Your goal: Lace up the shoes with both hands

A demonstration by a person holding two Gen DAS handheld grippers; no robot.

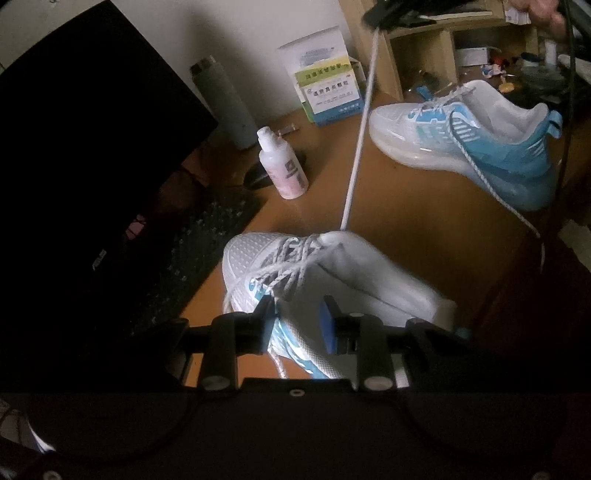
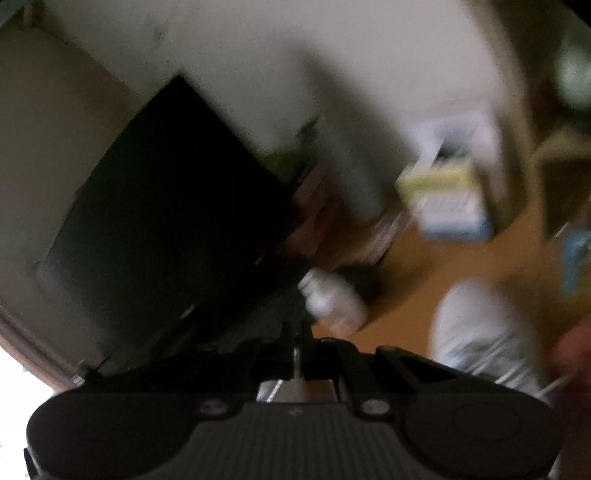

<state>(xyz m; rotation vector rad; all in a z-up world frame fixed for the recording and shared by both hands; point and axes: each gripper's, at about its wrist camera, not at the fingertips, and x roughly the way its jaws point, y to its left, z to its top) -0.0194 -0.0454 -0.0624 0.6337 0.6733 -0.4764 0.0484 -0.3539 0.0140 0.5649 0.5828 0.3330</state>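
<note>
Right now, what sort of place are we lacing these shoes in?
Most likely a home desk or study corner, not a workshop. A dark monitor and keyboard sit on the wooden desk, with a cluttered shelf unit behind; a lotion bottle and medicine-type boxes share the surface.

Near shoe (image 1: 295, 273): sits right in front of left gripper (image 1: 297, 325); jaws apart, straddling its tongue and laces, no room straight ahead.
Taut lace (image 1: 358, 140): runs from near shoe up to right gripper (image 1: 391, 14) at top; a line across the middle of the desk (image 1: 406, 206), blocks sideways passes.
Left side: monitor (image 1: 92, 147) and keyboard (image 1: 207, 236) wall it off.
Back left: small bottle (image 1: 282, 166), tall flask (image 1: 225, 99), box (image 1: 321, 77) crowd the far edge.
Right: second shoe (image 1: 472, 140), its loose lace (image 1: 491, 188) trailing off the edge.
Free: bare desk between the two shoes, right of taut lace.
Right wrist view: blurred, small bottle (image 2: 332, 299) close ahead.
</note>
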